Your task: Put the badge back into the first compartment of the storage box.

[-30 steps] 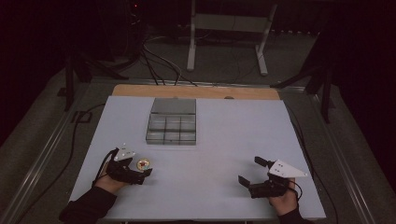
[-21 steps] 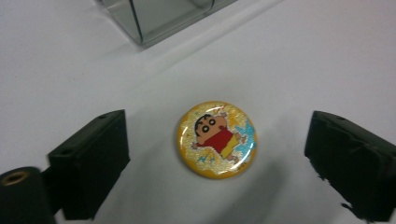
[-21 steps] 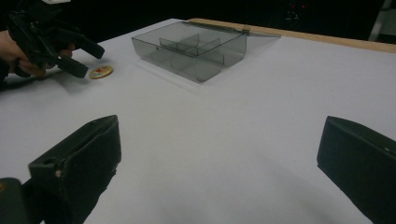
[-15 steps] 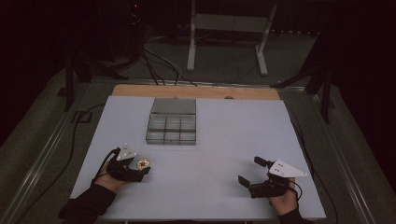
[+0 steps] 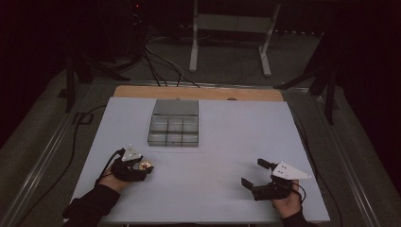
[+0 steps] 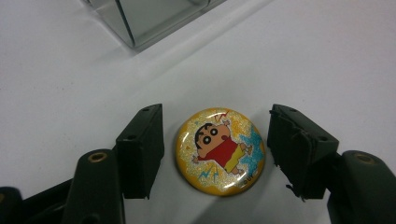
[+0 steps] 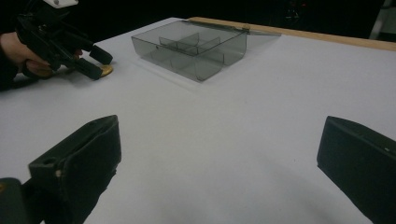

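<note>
Here the white desk (image 5: 227, 142) carries a smoked clear compartment box (image 5: 174, 124) toward its far edge, left of the middle, lid laid back, and you work near the front-left corner. Your left gripper (image 5: 142, 166) sits low over a round cartoon badge (image 6: 220, 150) lying flat on the desk; its jaws have just been closing, and in the left gripper view they stand either side of the badge with a sliver of white showing at each side, so nothing is gripped yet. Your right gripper (image 5: 253, 174) rests near the front-right corner, jaws spread wide and empty. You look to be mid-grasp: next, finish the squeeze squarely on the badge's thin rim, keeping the pads low so it does not skid or flip.
</note>
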{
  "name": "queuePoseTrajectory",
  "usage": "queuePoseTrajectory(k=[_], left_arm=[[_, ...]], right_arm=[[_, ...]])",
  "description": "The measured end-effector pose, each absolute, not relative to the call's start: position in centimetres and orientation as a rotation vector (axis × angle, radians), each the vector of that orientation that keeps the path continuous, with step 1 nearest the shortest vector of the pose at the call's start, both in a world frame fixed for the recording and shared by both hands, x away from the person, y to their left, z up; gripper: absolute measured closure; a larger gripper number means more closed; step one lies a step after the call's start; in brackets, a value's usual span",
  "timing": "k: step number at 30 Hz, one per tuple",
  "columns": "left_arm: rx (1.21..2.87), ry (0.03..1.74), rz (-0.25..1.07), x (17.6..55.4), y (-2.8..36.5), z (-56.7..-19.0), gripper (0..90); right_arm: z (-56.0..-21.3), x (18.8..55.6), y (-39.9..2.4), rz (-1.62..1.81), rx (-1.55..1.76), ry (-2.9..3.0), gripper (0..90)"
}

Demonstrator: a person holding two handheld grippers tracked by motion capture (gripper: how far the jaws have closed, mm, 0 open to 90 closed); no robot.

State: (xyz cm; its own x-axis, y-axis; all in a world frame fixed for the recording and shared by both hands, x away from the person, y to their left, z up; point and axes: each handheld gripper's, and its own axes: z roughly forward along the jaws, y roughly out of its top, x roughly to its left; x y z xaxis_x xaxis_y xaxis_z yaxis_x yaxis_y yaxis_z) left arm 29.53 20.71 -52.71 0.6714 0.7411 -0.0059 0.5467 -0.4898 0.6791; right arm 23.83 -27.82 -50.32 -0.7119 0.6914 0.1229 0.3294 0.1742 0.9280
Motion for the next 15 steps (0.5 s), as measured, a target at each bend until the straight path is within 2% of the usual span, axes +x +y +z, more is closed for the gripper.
queuePoseTrajectory(k=[15], left_arm=[[2.251, 1.024, 0.371, 29.42, 20.31, -52.42, 48.3]], right_arm=[[-50.33, 23.82, -27.79, 1.540, 0.968, 2.135, 0.0]])
